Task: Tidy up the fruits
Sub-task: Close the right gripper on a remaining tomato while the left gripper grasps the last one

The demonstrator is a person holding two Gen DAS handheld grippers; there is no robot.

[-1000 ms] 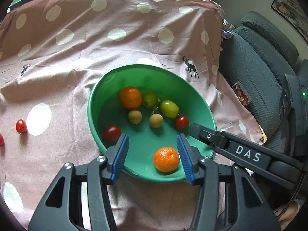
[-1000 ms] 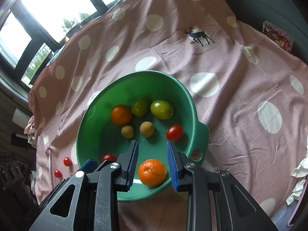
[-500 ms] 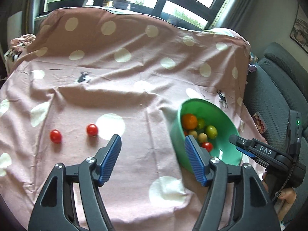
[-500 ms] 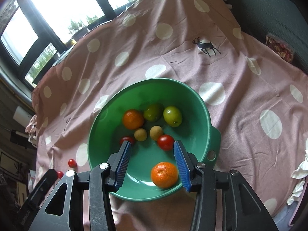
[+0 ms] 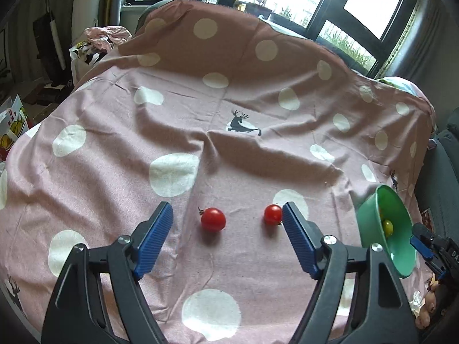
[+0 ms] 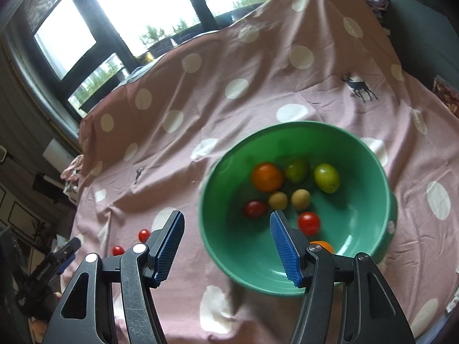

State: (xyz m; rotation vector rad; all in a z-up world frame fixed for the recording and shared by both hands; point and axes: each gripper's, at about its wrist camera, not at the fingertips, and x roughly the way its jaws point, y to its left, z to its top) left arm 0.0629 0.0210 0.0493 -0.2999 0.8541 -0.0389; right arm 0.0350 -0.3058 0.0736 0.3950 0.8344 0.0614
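Just tomatoes ahead of left gripper

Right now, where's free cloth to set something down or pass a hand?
Free: the polka-dot cloth left of the two loose cherry tomatoes, plus the stretch beyond them up to the deer print. Also the strip between the tomatoes and the green bowl. Crowded: the bowl's inside, full of fruit.

Two tomatoes on cloth left of bowl, fruit inside bowl
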